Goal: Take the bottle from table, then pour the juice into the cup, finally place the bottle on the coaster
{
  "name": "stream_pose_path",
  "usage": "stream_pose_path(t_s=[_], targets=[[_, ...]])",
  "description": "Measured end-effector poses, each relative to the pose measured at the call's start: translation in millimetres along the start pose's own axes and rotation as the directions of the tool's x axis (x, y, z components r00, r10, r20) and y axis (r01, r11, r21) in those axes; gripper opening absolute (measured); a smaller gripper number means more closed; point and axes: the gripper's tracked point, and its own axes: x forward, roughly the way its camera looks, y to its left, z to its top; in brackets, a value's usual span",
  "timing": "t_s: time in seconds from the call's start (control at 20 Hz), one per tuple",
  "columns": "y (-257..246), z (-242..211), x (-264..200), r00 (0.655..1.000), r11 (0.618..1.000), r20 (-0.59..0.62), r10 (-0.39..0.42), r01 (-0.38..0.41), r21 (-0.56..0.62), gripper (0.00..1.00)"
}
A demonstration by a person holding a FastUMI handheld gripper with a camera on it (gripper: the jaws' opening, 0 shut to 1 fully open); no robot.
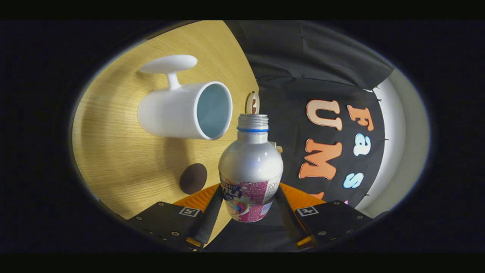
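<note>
Bottle [251, 167] sits clamped between the 2 fingers of the gripper [248, 206], 1 finger pressing on each side of its labelled lower body, so the tongs are closed on it. It is a silvery bottle with a pink printed label, a blue ring under the threaded neck, and no cap on its open mouth. The view is rolled over, so the wooden table [113, 151] fills the left of the scene and appears to stand on edge, while the bottle's neck points away from the fingers. Cup [185, 110], a white footed one with a short stem and round base, stands on the table left of the bottle and beyond the fingers, its open mouth facing toward the bottle's neck but well apart from it. A dark round coaster [193, 178] lies on the table near the left finger, just beside the bottle's lower body. A small round wooden disc [252, 103] shows just beyond the bottle's mouth, at the table's far edge.
</note>
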Motion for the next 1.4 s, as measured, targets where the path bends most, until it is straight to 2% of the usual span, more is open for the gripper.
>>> stream_pose_path(t_s=[0.75,1.4], targets=[[-8,-1,4,1.000,0.988,-0.010,-0.001,-0.001,-0.155,0.77],[-18,-2,1,1.000,0.972,-0.022,-0.003,-0.002,-0.234,0.77]])
